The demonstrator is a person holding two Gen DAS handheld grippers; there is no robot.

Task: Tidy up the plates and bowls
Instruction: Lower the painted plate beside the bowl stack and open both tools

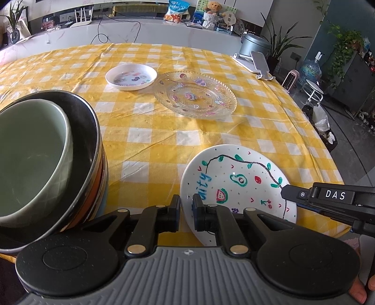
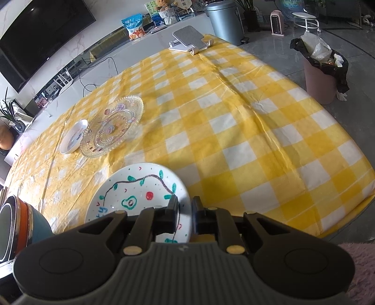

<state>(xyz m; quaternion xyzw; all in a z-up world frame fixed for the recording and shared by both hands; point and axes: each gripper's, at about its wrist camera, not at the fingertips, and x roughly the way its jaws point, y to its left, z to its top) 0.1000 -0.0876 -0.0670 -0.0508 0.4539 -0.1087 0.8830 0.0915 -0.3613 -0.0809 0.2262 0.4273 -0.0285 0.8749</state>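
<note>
A white plate (image 1: 236, 185) (image 2: 140, 194) with hand-drawn fruit and a vine lies near the front of the yellow checked table. My left gripper (image 1: 186, 206) is shut on the plate's left rim, one finger on each side of it. My right gripper (image 2: 185, 206) (image 1: 284, 192) straddles the right rim with a little slack, its pads not pressing. A clear glass plate (image 1: 195, 93) (image 2: 112, 126) and a small white dish (image 1: 131, 76) (image 2: 73, 136) sit side by side farther back. A stack of bowls (image 1: 86, 131) (image 2: 18, 225), with a green one (image 1: 30, 164) on top, stands at the left.
A phone on a white stand (image 1: 260, 63) (image 2: 189, 40) sits at the table's far right corner. The table edge (image 2: 351, 211) drops off on the right, with a pink waste bin (image 2: 321, 77) and a silver bin (image 2: 225, 21) on the floor beyond.
</note>
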